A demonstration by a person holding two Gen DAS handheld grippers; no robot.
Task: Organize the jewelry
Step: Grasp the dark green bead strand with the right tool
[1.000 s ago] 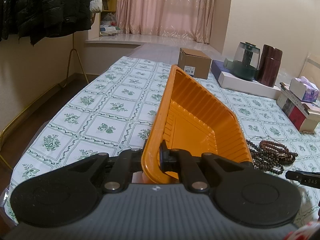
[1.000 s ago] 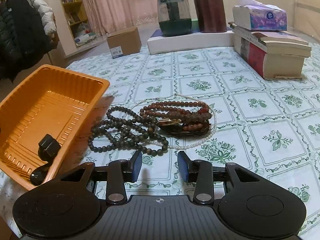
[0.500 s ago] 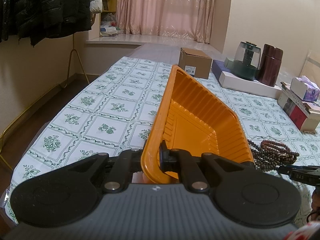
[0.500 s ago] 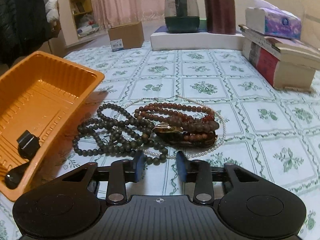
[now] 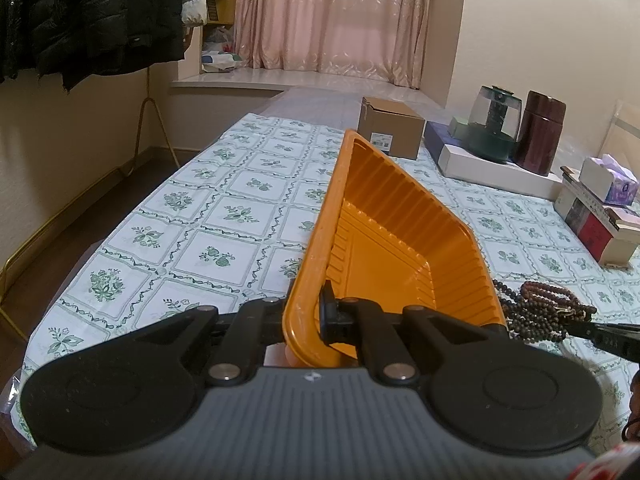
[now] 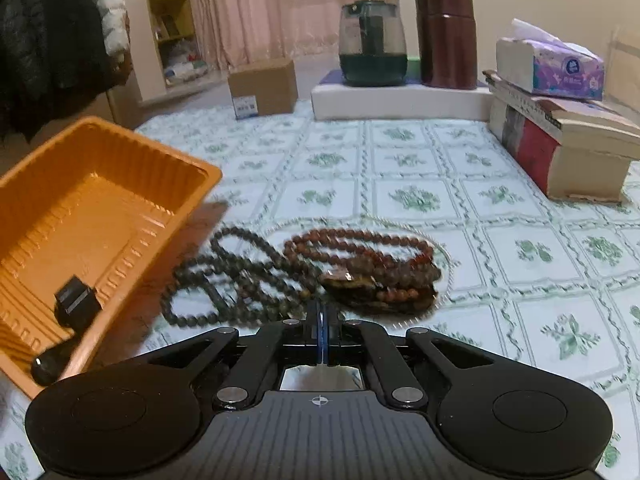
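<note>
Now we keep the orange tray [image 5: 384, 240] tilted on the table [image 6: 460, 208], its rim pinched by our left hand-held gripper [image 5: 306, 316]. Our right hand-held gripper [image 6: 321, 320] has just pressed together, apparently nipping the dark bead strand [image 6: 240, 276] at its twelve o'clock, ready for lifting.

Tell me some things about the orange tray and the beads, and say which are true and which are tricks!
1. The left gripper pinches the orange tray's rim. True.
2. The tray lies flat on the tablecloth. False: it is tipped up on one side.
3. The dark bead strand is inside the tray. False: it lies on the cloth beside the tray.
4. The right gripper is shut, its jaws having just closed. True.
5. The tissue pack sits on the books. True.
</note>
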